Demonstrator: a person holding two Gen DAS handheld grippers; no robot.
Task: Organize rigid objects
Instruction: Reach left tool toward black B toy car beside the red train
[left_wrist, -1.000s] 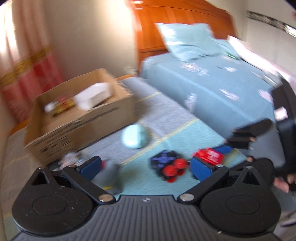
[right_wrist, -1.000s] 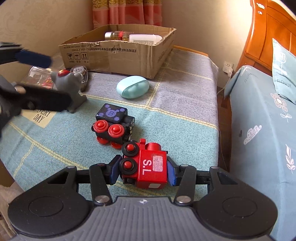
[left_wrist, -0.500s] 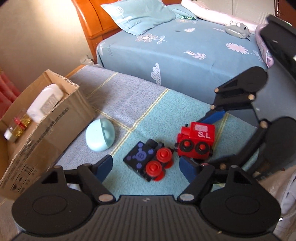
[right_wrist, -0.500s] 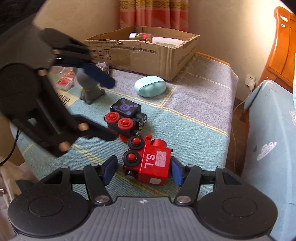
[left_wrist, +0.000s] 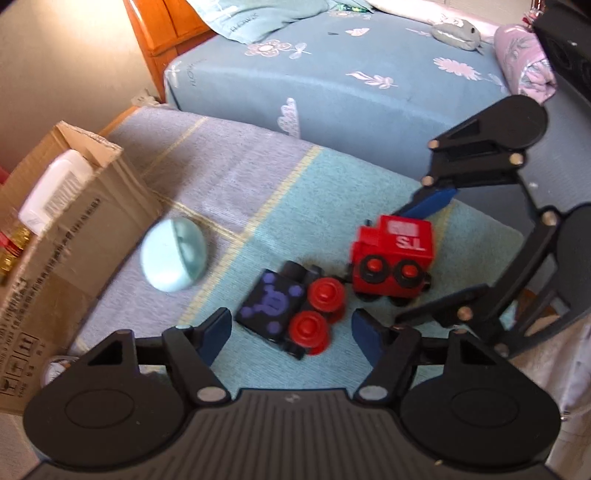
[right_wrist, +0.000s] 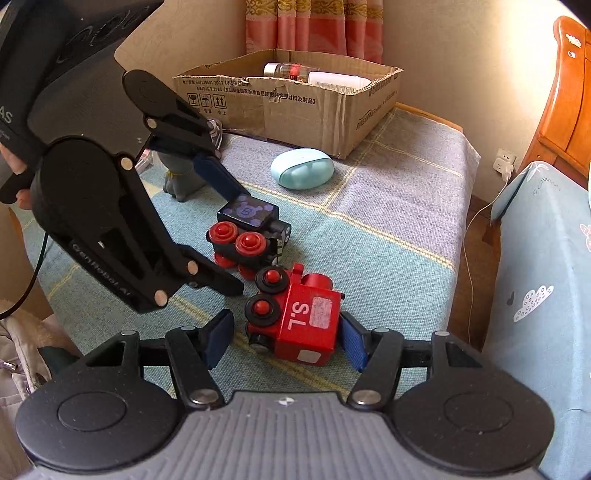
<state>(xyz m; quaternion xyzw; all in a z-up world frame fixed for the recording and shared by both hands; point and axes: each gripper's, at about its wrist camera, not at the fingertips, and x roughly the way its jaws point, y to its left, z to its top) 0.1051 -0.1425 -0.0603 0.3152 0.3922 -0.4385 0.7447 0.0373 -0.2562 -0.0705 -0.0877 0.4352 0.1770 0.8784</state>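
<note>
The red train (right_wrist: 301, 321) sits on the table (right_wrist: 388, 206) between the spread fingers of the right tongs (right_wrist: 286, 339) — released, the right pad touching it. The left tongs (left_wrist: 291, 332), also released, have closed in around the black train (left_wrist: 291, 306) — just left of the red one.

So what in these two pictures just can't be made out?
- Grey figurine: right wrist view, mostly hidden behind the left tongs.
- Cardboard box contents: left wrist view, blurred and cut by the edge.
- Red train label: right wrist view, sticker worn blank.
</note>
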